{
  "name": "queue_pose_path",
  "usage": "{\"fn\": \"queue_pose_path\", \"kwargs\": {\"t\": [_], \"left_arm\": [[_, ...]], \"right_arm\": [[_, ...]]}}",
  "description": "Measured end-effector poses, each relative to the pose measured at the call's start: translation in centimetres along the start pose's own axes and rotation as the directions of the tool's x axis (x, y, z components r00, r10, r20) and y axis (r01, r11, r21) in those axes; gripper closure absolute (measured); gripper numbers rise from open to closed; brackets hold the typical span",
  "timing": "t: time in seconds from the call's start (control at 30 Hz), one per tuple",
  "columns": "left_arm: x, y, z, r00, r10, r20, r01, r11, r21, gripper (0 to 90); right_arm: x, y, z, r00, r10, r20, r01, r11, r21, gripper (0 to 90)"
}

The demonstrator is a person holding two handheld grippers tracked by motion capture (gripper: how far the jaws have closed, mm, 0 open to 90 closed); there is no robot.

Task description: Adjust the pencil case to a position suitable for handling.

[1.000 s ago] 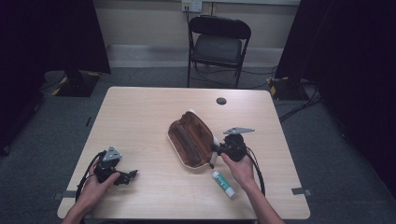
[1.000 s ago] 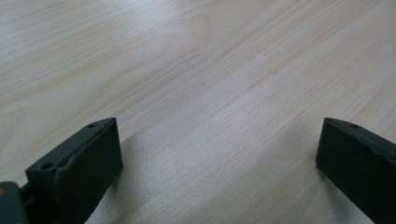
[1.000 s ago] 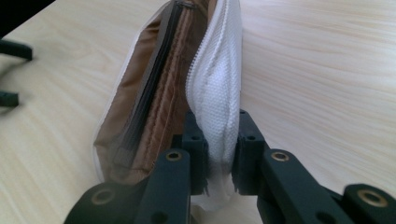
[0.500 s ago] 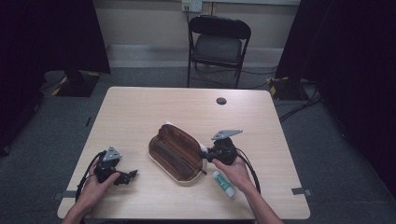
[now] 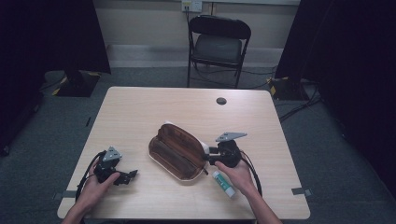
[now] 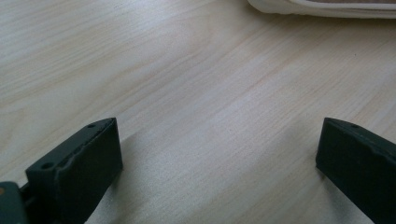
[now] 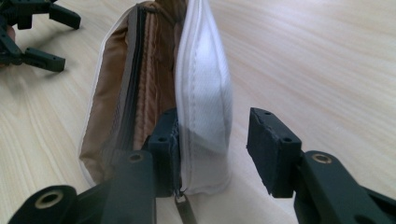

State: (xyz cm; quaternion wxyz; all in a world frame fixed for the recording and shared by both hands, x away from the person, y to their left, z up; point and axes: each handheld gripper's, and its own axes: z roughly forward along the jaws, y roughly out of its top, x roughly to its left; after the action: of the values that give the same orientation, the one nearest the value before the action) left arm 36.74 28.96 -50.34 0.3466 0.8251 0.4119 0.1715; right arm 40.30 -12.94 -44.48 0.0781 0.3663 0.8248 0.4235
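A light wooden table (image 5: 140,112) holds an open pouch (image 5: 177,150), white outside and brown inside, lying near the table's centre with its long axis running from about 11 o'clock to 5 o'clock in the high view. Its zipped mouth gapes wide, showing the brown lining.

The right gripper (image 5: 208,157) sits at the pouch's 4 o'clock end, held by the right hand (image 5: 237,175). In the right gripper view its jaws stand apart: one jaw is inside the pouch (image 7: 163,93) against the white wall near the zipper end, the other is outside, clear of the fabric with a gap between. They straddle the white wall without pinching it.

A glue stick (image 5: 224,184) with a green band lies on the table just at 6 o'clock from the right gripper, beside the right hand.

The left gripper (image 5: 126,176) rests toward the table's 7 o'clock corner, held by the left hand (image 5: 95,184), well apart from the pouch. In the left gripper view its jaws are spread wide over bare wood, with the pouch's white edge (image 6: 322,9) at 12 o'clock.

A small dark disc (image 5: 221,101) sits on the table toward 1 o'clock, and a folding chair (image 5: 218,44) stands beyond the far edge.
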Motion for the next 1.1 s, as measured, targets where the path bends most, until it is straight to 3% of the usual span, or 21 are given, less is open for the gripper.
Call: {"fn": "queue_pose_path", "kwargs": {"t": [0.13,0.3,0.37,0.5,0.6,0.67,1.0,1.1], "left_arm": [[0.0,0.0,0.0,1.0,0.001,-0.001,-0.001,1.0,-0.001,0.0],[0.0,0.0,0.0,1.0,0.001,-0.001,-0.001,1.0,-0.001,0.0],[0.0,0.0,0.0,1.0,0.001,-0.001,-0.001,1.0,-0.001,0.0],[0.0,0.0,0.0,1.0,0.002,-0.001,-0.002,1.0,0.0,0.0],[0.0,0.0,0.0,1.0,0.005,-0.001,-0.005,1.0,0.002,0.0],[0.0,0.0,0.0,1.0,0.004,-0.001,-0.004,1.0,0.001,0.0],[0.0,0.0,0.0,1.0,0.001,-0.001,-0.001,1.0,-0.001,0.0],[0.0,0.0,0.0,1.0,0.001,-0.001,-0.001,1.0,-0.001,0.0]], "right_arm": [[0.5,-0.4,0.9,0.9998,-0.011,0.018,0.011,1.0,0.016,71.0],[0.4,-0.2,1.1,0.998,-0.06,-0.019,0.06,0.998,0.016,75.4],[0.3,-0.2,1.2,0.9958,-0.075,-0.054,0.075,0.997,0.014,75.6],[0.5,-0.1,1.5,0.9842,-0.113,-0.136,0.117,0.993,0.017,75.9],[1.2,-0.1,1.6,0.9679,-0.171,-0.184,0.179,0.983,0.028,75.8],[1.4,0.0,1.5,0.9615,-0.196,-0.193,0.206,0.978,0.033,75.5],[0.3,0.0,0.3,0.9752,-0.181,-0.127,0.187,0.982,0.034,55.6],[0.3,-0.2,0.1,0.9788,-0.169,-0.116,0.174,0.984,0.034,55.2]]}}
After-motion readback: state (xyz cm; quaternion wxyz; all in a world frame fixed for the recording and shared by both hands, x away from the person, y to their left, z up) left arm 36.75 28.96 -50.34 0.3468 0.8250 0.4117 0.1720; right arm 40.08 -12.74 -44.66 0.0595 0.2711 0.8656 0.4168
